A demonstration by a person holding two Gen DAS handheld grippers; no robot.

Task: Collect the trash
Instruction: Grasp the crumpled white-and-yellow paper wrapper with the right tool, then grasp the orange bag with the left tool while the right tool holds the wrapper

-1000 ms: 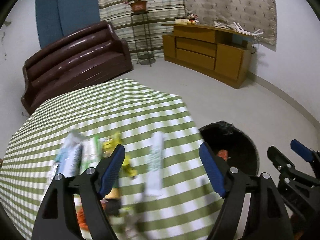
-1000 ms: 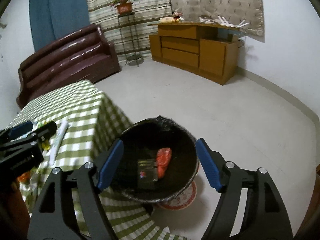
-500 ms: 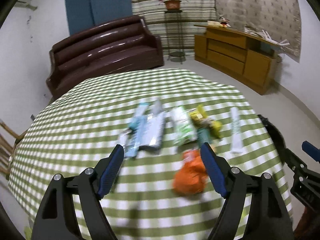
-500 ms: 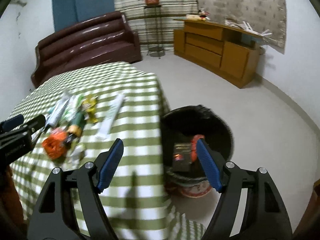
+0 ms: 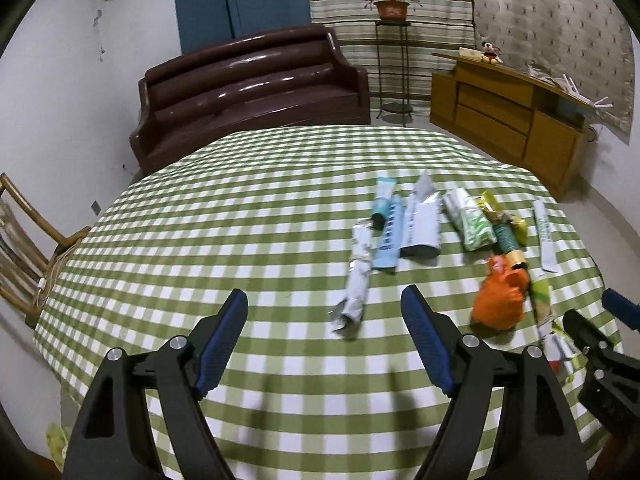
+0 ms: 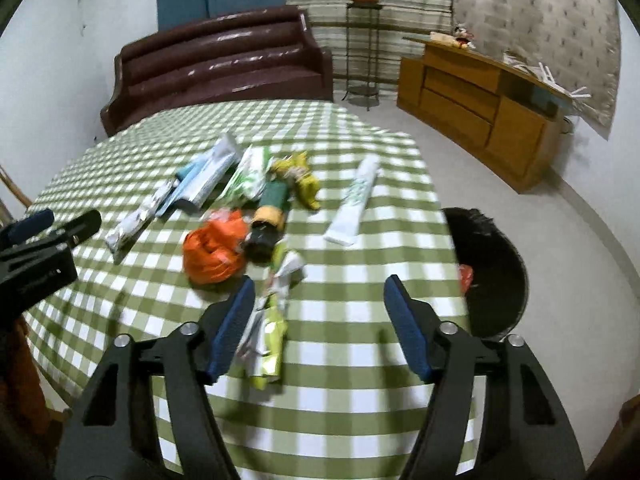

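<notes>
Grippers hang over the checked table (image 5: 224, 240): the left gripper (image 5: 324, 340) is spread wide and holds nothing, low above the cloth just in front of a silver wrapper (image 5: 357, 276). The right gripper (image 6: 319, 320) is wide open and empty too, with a crumpled yellow wrapper (image 6: 268, 328) lying by its left finger. Trash sits in a bunch on the table, an orange bag (image 6: 214, 250) among it, and the black bin (image 6: 494, 268) beside the table has something orange-red (image 6: 465, 276) inside.

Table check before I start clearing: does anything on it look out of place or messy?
Yes. Wrappers and tubes lie scattered on the checked tablecloth, with a crumpled orange bag among them. Some trash is already in the black bin beside the table. Both grippers are open and empty.
</notes>
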